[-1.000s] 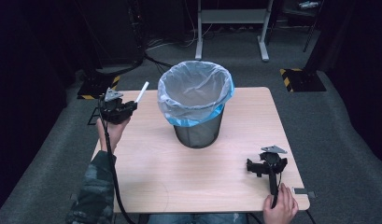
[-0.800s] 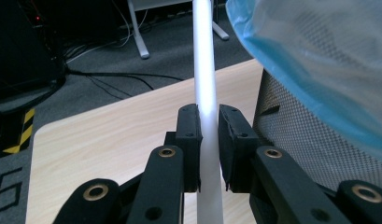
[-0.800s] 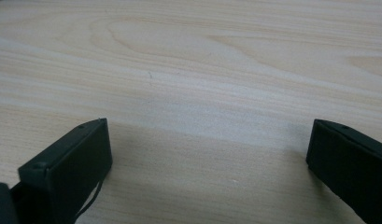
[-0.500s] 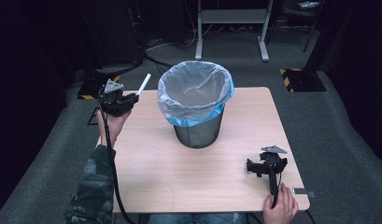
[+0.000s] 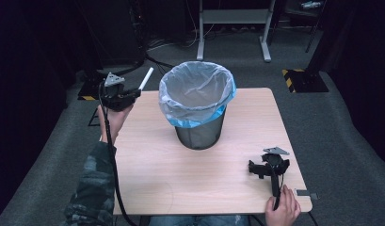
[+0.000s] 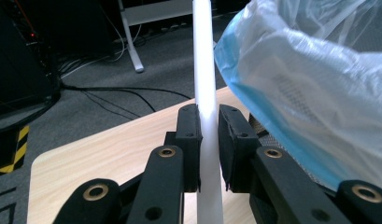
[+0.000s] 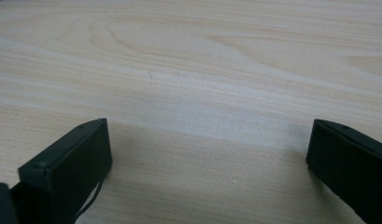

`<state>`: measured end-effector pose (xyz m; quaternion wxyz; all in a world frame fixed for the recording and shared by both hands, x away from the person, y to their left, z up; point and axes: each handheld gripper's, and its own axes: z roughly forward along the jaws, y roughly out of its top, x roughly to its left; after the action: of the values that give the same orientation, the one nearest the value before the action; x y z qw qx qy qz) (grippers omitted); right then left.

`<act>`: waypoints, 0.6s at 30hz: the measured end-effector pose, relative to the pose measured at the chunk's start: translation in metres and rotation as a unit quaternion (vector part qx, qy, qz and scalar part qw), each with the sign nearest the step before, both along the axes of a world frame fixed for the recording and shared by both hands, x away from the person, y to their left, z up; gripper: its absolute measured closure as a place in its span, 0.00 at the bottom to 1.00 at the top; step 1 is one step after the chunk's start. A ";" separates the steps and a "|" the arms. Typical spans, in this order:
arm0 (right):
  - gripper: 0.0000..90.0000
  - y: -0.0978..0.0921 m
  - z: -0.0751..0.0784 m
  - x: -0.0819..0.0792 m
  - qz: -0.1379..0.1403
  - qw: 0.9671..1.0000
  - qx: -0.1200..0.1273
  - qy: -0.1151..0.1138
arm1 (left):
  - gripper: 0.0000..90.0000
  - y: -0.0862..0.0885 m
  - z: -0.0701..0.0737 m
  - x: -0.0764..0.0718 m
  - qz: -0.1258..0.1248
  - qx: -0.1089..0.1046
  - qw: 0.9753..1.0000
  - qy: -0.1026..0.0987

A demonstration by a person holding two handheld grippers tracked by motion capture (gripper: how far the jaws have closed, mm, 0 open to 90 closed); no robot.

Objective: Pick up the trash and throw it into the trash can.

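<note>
A black mesh waste bin (image 5: 199,134) lined with a pale blue plastic bag (image 5: 196,94) stands at the middle of the wooden table (image 5: 148,155). My left gripper (image 5: 133,93) is held up over the table's far left corner, shut on a white stick (image 5: 146,78) that points up toward the bin's rim. In the left gripper view the white stick (image 6: 205,93) runs upright between the two pads, with the bag (image 6: 314,79) close on the right. My right gripper (image 5: 261,168) rests on the table at the near right, open, and the right gripper (image 7: 207,154) has bare wood between its jaws.
A metal stand (image 5: 232,28) and cables lie on the grey floor behind the table. Yellow-black striped markers (image 5: 300,80) sit on the floor at both back corners. A grey tag (image 5: 307,193) lies at the table's near right corner.
My left gripper has risen and moved right toward the bin with the white stick in it. The right gripper has stayed where it was.
</note>
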<state>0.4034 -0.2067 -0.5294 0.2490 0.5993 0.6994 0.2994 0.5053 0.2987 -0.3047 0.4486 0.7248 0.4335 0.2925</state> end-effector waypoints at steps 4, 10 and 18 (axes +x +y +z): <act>0.00 0.000 0.000 0.000 0.000 1.000 0.000 0.000 | 0.88 -0.003 0.008 0.002 -0.004 0.002 1.000 -0.005; 0.00 0.000 0.000 0.000 0.000 1.000 0.000 0.000 | 0.88 -0.011 0.019 0.006 -0.012 0.002 1.000 -0.011; 0.00 0.000 0.000 0.000 0.000 1.000 0.000 0.000 | 0.88 -0.023 0.034 0.010 -0.026 -0.003 0.999 -0.019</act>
<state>0.4034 -0.2068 -0.5294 0.2489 0.5993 0.6995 0.2993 0.5158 0.2761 -0.2712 0.4668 0.7285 0.4067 0.2932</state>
